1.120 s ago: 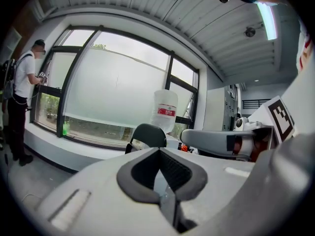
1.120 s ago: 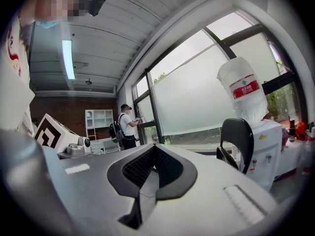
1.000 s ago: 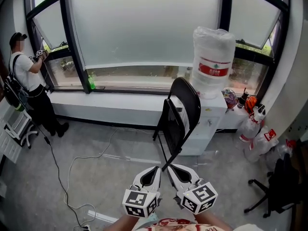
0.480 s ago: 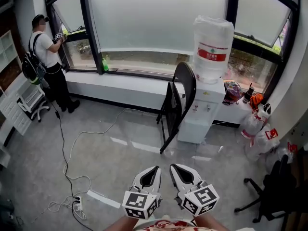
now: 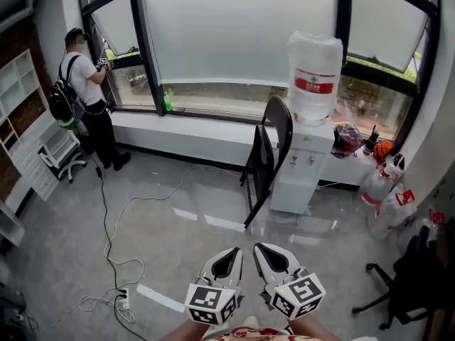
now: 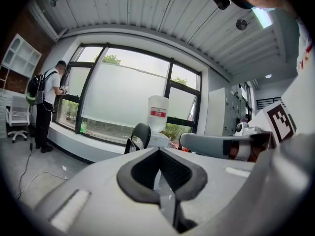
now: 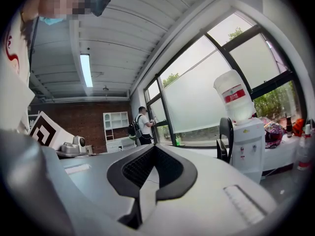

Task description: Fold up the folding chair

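Black and thin, the folding chair (image 5: 269, 155) stands well away from both grippers, with its seat up flat against its back, so it looks folded already. It stands right beside the white water dispenser (image 5: 302, 180) under the big window; I cannot tell if it leans on it. The left gripper (image 5: 229, 256) and the right gripper (image 5: 264, 253) sit low, side by side, close to the person holding them. Both have their jaws squeezed together with nothing between them. So I think the job is done, or almost; the only thing left may be to check that the chair will not slip. The grey floor (image 5: 213, 212) between the grippers and the chair is open, so there is lots of room to move. A long cable (image 5: 106, 226) runs over the floor at the left to a power strip (image 5: 122, 302) and could trip a foot. An office chair (image 5: 402, 283) and some big bottles (image 5: 380, 194) crowd the right side. Another person (image 5: 85, 98) stands far off at the left window.
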`<action>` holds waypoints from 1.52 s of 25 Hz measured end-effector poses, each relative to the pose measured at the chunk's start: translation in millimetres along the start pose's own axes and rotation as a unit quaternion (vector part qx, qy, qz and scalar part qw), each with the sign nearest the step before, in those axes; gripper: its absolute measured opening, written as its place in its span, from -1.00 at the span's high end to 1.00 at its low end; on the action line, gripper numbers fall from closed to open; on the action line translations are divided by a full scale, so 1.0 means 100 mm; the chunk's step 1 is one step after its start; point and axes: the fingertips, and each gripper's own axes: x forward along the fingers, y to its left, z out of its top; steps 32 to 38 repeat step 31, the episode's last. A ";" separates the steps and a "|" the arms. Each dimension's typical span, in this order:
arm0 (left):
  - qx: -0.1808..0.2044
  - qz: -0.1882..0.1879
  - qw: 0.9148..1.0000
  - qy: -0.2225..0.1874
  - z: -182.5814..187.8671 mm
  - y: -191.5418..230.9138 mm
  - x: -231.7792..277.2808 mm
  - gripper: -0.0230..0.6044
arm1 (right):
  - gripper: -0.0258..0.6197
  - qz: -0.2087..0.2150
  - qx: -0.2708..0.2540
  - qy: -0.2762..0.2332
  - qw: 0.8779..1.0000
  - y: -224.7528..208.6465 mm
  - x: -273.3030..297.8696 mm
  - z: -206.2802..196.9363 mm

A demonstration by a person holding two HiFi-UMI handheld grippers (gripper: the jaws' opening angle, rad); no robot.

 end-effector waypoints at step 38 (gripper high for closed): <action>0.012 0.020 1.000 -0.008 0.03 0.11 -0.26 0.92 | 0.84 -0.006 -0.028 -0.001 1.000 0.34 -0.10 0.00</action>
